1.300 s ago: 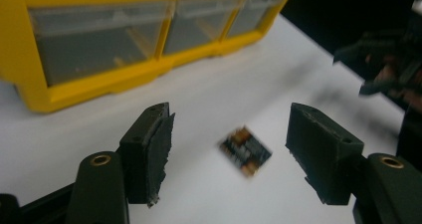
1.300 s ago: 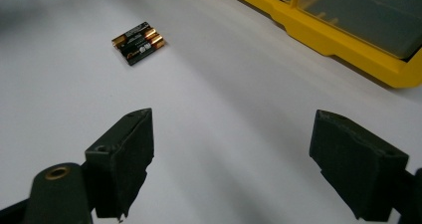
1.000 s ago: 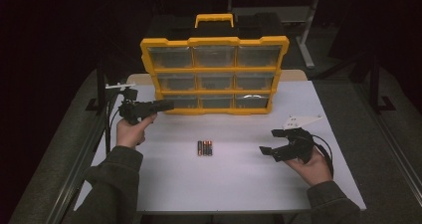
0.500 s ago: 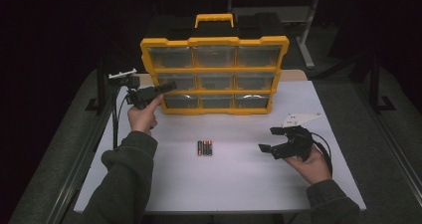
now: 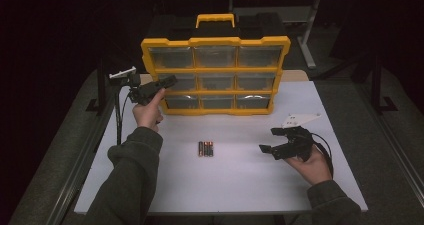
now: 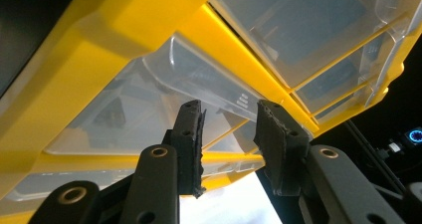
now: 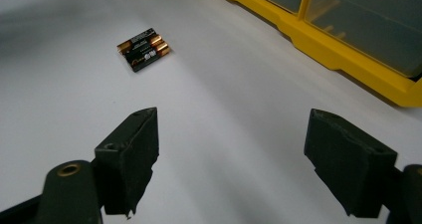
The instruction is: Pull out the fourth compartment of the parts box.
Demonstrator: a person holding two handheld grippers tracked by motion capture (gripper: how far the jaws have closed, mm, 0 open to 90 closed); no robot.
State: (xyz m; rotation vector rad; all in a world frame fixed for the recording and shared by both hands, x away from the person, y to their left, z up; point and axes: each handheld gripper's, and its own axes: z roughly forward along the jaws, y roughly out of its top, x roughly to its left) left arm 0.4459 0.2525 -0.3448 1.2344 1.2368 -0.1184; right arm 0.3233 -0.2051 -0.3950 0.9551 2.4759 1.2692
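A yellow organizer case (image 5: pixel 216 41) with clear drawers stands upright at the back of the white table (image 5: pixel 240 185). My left gripper (image 5: pixel 169 81) is held up at the case's left column, its tips at the middle-left drawer (image 5: pixel 176 81). In the left gripper view its jaws (image 6: pixel 229 109) are apart, right in front of a clear drawer (image 6: pixel 164 99), with nothing clamped between them. Three batteries (image 5: pixel 205 148) lie side by side mid-table. My right gripper (image 5: pixel 270 141) rests low at the right and points toward the batteries (image 7: pixel 144 48). It stands wide open (image 7: pixel 239 129) and empty.
The case's yellow base rail (image 7: pixel 348 50) runs along the far right of the right gripper view. A black cable (image 5: pixel 118 115) hangs from the left gripper near the table's left edge. Bare white tabletop lies between the batteries and both hands.
My left gripper has risen and moved forward and right, from beside the case to its middle-left drawer. The right gripper and the batteries have stayed put.
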